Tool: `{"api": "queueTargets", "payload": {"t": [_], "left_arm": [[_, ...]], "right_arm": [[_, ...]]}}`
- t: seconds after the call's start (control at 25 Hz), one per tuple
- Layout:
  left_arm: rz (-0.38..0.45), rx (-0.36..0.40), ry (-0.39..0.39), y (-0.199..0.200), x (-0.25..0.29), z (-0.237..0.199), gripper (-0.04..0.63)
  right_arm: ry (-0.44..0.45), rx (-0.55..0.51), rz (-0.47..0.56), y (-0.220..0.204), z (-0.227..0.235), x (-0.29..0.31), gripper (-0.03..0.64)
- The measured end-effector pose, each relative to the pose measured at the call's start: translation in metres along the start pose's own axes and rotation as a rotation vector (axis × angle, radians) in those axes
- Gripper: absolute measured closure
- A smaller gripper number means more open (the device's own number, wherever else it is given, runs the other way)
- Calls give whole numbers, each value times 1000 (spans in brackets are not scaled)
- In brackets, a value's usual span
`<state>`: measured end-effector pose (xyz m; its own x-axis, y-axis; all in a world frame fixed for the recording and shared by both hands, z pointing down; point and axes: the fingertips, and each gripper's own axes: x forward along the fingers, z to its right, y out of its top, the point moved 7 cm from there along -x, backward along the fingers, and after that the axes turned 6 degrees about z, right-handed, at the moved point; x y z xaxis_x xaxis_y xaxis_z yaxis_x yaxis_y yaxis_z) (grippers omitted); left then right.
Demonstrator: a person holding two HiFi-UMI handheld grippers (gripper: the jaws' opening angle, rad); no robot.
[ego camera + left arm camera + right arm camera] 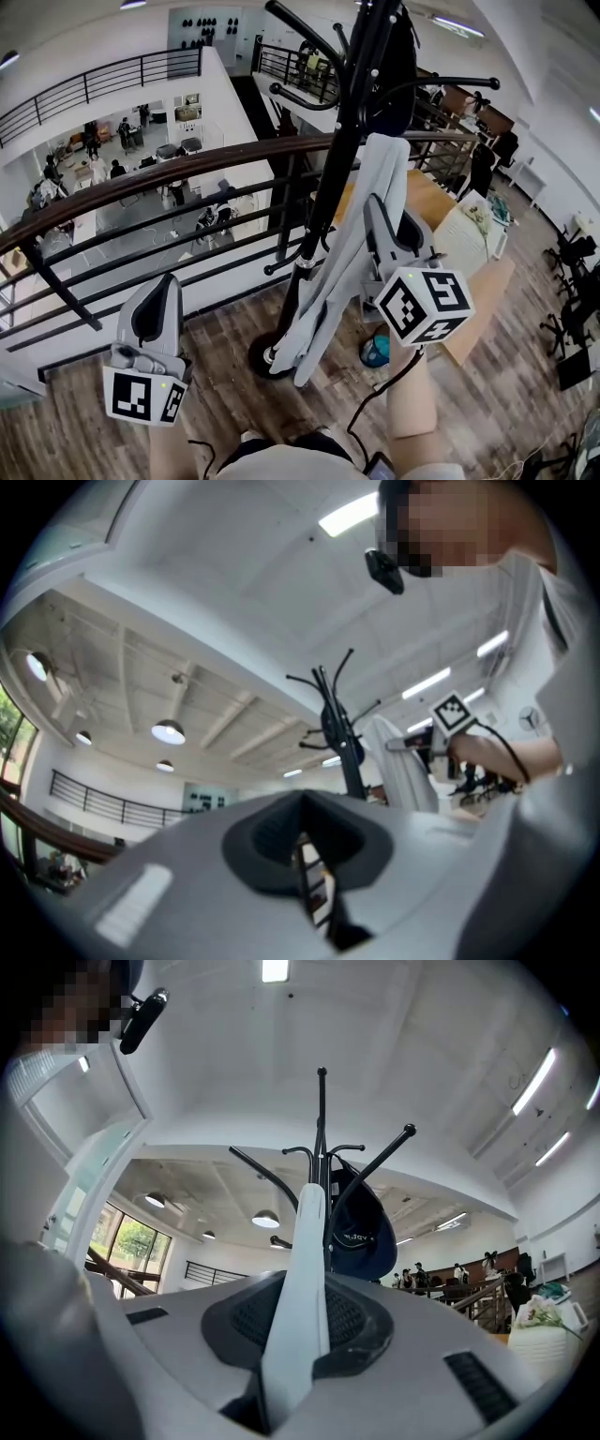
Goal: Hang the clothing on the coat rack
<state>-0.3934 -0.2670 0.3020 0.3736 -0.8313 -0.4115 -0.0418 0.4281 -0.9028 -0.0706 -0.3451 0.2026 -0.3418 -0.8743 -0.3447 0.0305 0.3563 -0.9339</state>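
Garment (349,246) clamped in the right tool (392,225), stretched along the coat rack (342,141)

Pale grey fabric runs nearly upright, its long axis leaning with the black pole, top end high beside the right tool, bottom end hanging close to the rack's round base (265,357); a narrow fold of it sits gripped between that tool's jaws; a dark blue cap (361,1227) hangs on a hook above; left tool (157,309) is held low and apart, jaws pressed together on nothing; wooden floor (225,375) underfoot, a dark railing (169,171) behind, an open office below it.
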Motion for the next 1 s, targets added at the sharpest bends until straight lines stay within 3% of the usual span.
{"api": "queueTargets", "payload": {"t": [0.48, 1.0], "left_arm": [[10, 24, -5, 20, -12, 34, 589], [-9, 39, 39, 44, -38, 101, 588]], "right_arm": [[62, -19, -23, -4, -9, -56, 532], [126, 5, -41, -3, 10, -123, 617]]}}
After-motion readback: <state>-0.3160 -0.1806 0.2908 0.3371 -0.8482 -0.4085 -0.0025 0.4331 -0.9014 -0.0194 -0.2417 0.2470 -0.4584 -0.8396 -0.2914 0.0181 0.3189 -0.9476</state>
